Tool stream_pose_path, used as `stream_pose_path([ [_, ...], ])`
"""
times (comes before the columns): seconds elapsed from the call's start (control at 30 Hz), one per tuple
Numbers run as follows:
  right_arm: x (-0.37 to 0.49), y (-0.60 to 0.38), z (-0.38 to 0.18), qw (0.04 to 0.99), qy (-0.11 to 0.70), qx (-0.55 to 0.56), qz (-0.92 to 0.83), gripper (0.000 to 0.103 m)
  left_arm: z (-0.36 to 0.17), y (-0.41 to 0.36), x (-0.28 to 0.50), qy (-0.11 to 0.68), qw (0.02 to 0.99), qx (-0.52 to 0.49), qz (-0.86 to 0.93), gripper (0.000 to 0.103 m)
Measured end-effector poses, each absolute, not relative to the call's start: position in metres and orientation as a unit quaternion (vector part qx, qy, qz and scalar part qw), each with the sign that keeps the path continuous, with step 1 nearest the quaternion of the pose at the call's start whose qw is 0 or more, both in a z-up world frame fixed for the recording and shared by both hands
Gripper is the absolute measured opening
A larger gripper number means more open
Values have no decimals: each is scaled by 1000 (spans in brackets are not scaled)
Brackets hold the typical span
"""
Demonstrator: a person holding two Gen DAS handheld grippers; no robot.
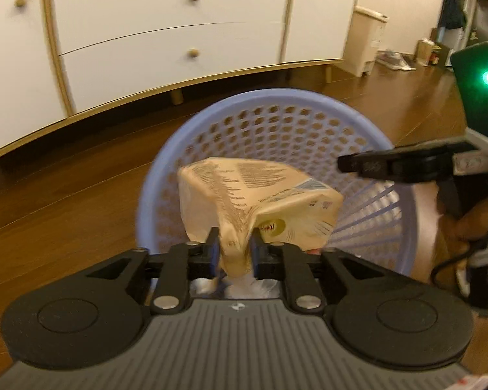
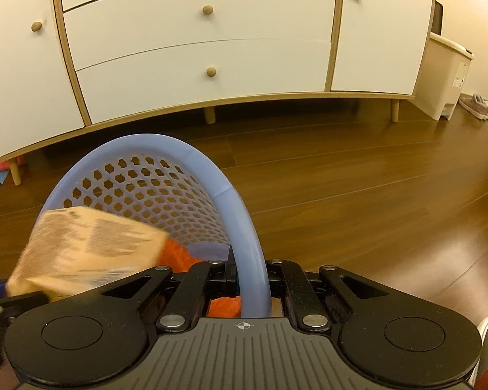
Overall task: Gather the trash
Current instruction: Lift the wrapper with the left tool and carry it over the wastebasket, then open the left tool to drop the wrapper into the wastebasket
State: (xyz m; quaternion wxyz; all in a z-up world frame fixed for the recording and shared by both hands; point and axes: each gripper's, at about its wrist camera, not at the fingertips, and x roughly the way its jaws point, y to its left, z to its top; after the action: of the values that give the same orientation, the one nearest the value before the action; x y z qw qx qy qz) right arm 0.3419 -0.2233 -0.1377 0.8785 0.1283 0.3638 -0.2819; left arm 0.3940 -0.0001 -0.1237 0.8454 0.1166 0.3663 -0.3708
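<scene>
Carton [image 1: 260, 195] crumpled, long axis pointing away from left claw [image 1: 232, 250], above basket [image 1: 179, 149].

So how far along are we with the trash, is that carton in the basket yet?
Not yet. Done: the basket already holds something orange at the bottom. In hand: the left gripper is shut on the crumpled carton, held over the basket's opening, while the right gripper clamps the basket's rim. Left: release the carton into the basket. No other trash shows on the visible floor.
</scene>
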Motion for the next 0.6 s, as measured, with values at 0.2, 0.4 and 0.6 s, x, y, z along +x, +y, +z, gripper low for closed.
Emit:
stream_pose_path([
  [0.2, 340, -231, -140, 874, 367, 141, -285, 2, -118, -6, 387, 349, 847, 123, -382, 40],
  [0.4, 337, -238, -140, 869, 370, 156, -289, 2, -116, 13, 392, 360, 855, 97, -361, 40],
  [0.6, 332, -244, -142, 866, 373, 159, -293, 2, -108, 26, 398, 357, 863, 82, -348, 41],
])
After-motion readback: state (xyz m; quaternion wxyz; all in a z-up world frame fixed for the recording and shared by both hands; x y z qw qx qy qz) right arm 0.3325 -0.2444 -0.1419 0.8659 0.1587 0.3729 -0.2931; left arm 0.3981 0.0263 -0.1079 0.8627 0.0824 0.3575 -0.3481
